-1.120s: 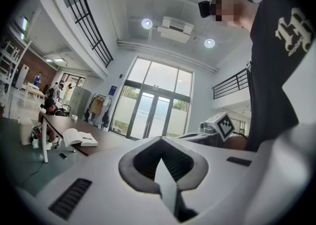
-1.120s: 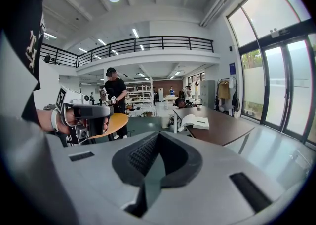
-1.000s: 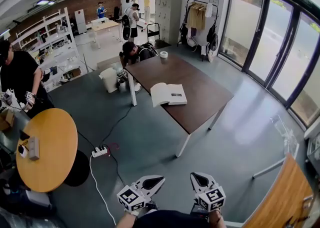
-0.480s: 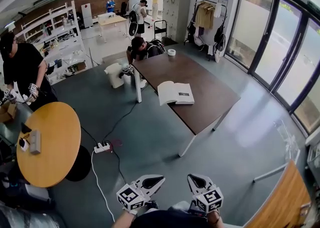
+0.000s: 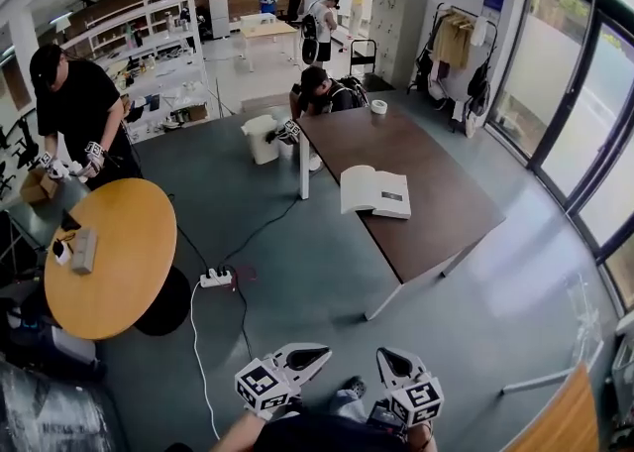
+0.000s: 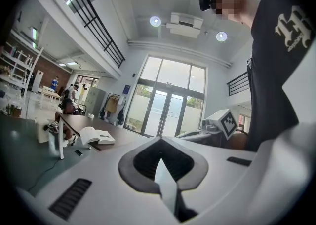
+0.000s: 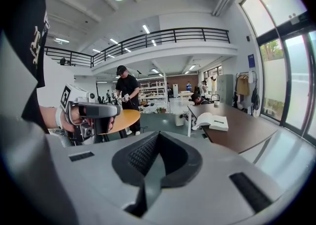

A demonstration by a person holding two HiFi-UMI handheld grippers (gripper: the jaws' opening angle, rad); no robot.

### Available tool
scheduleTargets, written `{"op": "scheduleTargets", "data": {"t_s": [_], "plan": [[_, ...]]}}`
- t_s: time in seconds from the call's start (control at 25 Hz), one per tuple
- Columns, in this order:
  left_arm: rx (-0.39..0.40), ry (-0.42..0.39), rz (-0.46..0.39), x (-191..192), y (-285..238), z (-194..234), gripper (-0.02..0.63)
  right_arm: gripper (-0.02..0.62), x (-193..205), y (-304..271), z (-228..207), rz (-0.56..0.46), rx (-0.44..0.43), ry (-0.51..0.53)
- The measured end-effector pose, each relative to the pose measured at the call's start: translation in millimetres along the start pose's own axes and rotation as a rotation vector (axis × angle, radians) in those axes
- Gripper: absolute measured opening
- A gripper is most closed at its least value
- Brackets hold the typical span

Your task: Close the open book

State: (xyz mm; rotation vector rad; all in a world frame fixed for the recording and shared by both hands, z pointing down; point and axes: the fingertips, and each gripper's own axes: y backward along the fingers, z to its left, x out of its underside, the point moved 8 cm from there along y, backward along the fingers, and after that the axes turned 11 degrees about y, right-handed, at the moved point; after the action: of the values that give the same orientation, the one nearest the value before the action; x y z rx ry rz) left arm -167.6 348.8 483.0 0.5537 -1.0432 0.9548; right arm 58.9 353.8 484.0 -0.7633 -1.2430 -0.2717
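Book lies open on the brown table, well away from you — left gripper and right gripper both have jaws pressed together, empty. Reach it carelessly and a blunt tip may shove it or crease pages instead of lifting the cover.

Open book, white pages up, lying flat on brown table

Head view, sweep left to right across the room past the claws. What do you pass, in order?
round table → power strip → white bin → open book → clothes rack
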Motion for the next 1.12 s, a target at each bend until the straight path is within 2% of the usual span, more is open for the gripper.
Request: {"op": "scheduleTargets", "data": {"t_s": [0.16, 0.48, 1.12], "plan": [[-0.028, 0.018, -0.026, -9, -36, 4, 0.006, -0.012, -3, -3, -49, -0.023, 0.017, -0.008], [-0.047, -0.024, -0.008, -26, -96, 18, 0.006, -0.012, 7, -11, -125, -0.039, 0.024, -0.014], [-0.077, -0.03, 0.031, -32, -168, 10, 0.006, -0.012, 21, -14, -196, -0.068, -0.006, -0.056]]}}
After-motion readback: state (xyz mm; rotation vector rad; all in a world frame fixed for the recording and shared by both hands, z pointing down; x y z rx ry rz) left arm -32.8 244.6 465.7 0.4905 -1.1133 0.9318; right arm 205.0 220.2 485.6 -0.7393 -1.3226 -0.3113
